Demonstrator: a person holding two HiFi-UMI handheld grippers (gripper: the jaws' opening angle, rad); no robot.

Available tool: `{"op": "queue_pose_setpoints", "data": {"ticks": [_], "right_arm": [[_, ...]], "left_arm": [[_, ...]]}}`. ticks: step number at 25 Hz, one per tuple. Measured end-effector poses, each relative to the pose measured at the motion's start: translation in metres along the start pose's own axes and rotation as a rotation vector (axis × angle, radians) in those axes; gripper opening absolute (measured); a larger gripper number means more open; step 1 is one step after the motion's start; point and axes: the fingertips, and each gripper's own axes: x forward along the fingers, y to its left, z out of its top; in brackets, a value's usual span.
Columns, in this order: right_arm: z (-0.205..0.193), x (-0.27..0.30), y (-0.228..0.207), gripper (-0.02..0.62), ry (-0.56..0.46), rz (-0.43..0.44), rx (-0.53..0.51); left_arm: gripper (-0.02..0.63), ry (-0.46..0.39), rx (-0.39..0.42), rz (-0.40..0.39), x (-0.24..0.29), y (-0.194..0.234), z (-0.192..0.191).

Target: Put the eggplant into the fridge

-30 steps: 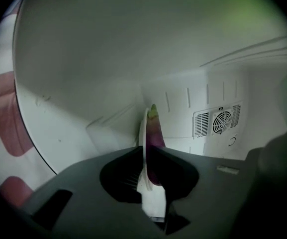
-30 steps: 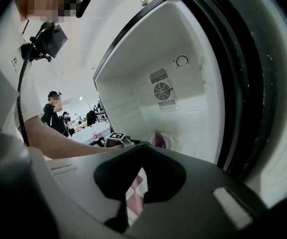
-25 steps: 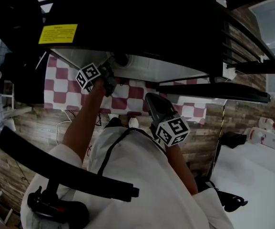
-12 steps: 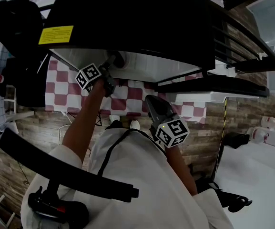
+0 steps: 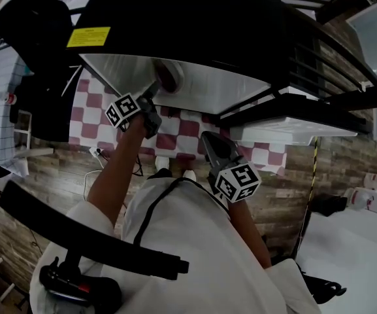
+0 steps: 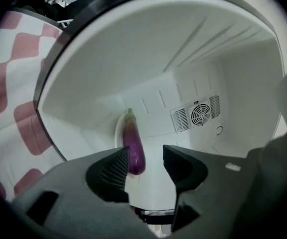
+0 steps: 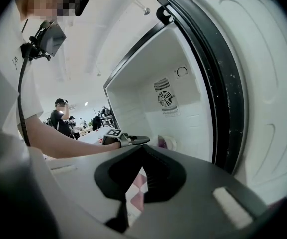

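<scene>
The purple eggplant (image 6: 133,146) lies on a small white plate (image 6: 118,133) on the white floor inside the open fridge (image 6: 193,63). My left gripper (image 6: 145,158) hangs just in front of it. Its jaws are closing with nothing between them, and the eggplant rests free beyond the tips. In the head view the eggplant (image 5: 167,77) shows at the fridge's mouth, with the left gripper (image 5: 150,103) just below it. My right gripper (image 7: 142,149) is shut and empty, held back outside the fridge (image 5: 209,141).
The fridge door (image 7: 262,83) stands open at the right, its black seal (image 7: 218,73) close by. A fan vent (image 6: 200,114) sits in the back wall. A red-and-white checked cloth (image 5: 181,126) hangs below the fridge. People stand far off (image 7: 61,116).
The left gripper has let go of the eggplant and drawn back and away from it. The eggplant now lies alone on the plate. The right gripper has hardly moved.
</scene>
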Motion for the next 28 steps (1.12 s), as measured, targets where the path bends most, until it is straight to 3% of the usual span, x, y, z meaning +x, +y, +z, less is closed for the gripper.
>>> {"op": "queue_pose_setpoints", "data": {"ticks": [9,28], "right_arm": [[-0.002,-0.027,-0.002,0.008,-0.033,0.057,0.016],[0.010,-0.076,-0.018,0.008,-0.092,0.163,-0.022]], "left_arm": [[0.137,-0.038,0.072,0.003,-0.041,-0.018,-0.023],[0.006,-0.113,0.320,-0.008,-0.126,-0.091,-0.082]]}}
